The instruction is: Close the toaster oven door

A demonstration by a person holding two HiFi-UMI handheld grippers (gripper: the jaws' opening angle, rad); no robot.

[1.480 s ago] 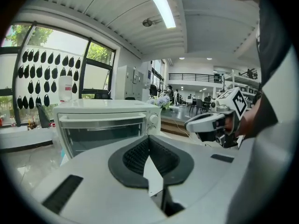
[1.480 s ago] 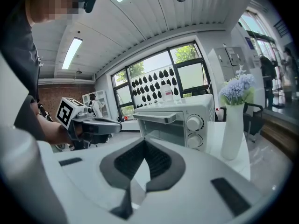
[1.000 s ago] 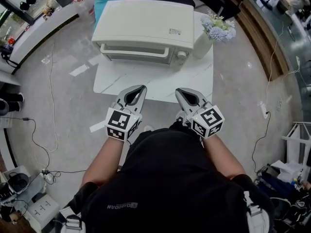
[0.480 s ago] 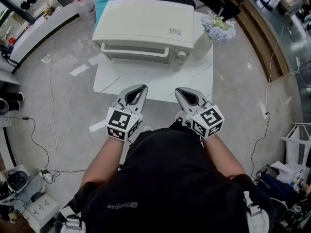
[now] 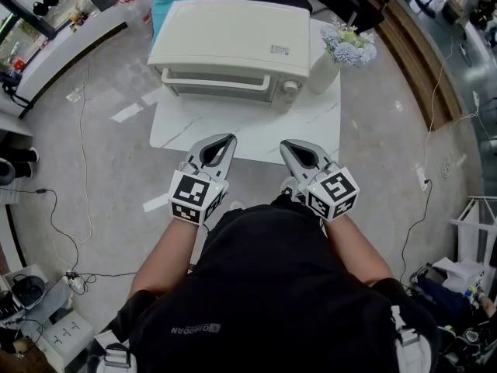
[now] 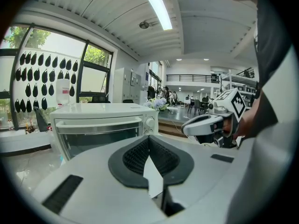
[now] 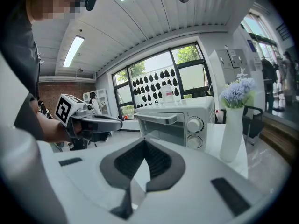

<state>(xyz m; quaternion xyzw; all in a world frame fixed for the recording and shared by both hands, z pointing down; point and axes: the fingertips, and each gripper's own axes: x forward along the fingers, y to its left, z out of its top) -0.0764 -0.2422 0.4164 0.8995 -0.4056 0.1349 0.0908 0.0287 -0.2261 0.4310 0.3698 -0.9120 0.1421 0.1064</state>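
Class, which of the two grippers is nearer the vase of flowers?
The right gripper; the vase stands right of the toaster oven, on that gripper's side.

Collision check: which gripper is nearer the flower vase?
Right. The right gripper is at the table's near edge, slightly left of the vase; the left gripper is farther left, facing the toaster oven.

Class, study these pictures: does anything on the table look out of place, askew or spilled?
Nothing stands out. The toaster oven sits flat on the white table, the vase of flowers stands upright beside it, and nothing is spilled.
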